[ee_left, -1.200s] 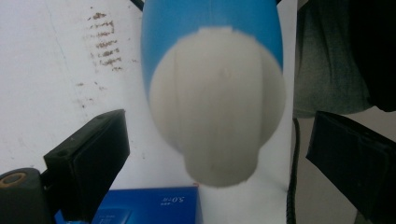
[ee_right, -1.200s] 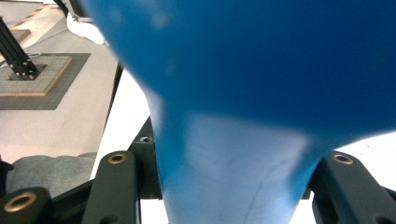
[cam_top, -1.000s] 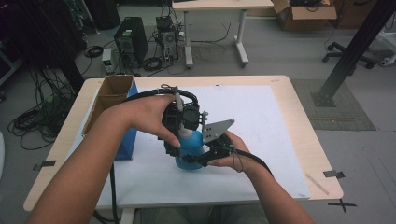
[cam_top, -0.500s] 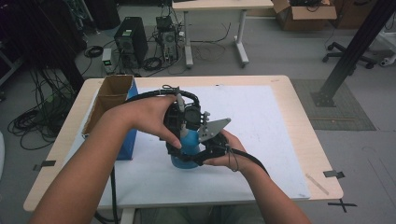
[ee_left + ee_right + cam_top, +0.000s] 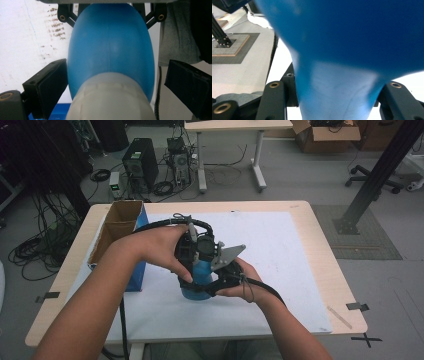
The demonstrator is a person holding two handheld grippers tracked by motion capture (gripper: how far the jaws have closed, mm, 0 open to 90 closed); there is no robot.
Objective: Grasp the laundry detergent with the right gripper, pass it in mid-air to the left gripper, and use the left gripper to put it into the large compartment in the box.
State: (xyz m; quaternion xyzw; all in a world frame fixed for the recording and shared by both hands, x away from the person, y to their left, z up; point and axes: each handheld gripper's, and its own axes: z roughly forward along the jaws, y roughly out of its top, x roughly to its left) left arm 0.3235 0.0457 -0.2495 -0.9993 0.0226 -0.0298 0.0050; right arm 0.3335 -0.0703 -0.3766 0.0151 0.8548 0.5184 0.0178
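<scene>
Near the table's [image 5: 320,270] middle, the right gripper [image 5: 212,282] clamps the blue bottle's [image 5: 197,280] narrow part while the left gripper's [image 5: 192,252] jaws stand apart around its cap end; probably light, smooth, slippery plastic.

Even indoor light; both close views blurred.

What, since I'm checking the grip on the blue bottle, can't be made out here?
High view: the left hand and right hand hide most of the blue bottle.
Left gripper view: its pale cap is blurred and cut off at the bottom.
Right gripper view: where the jaws meet the bottle falls below the frame.
</scene>
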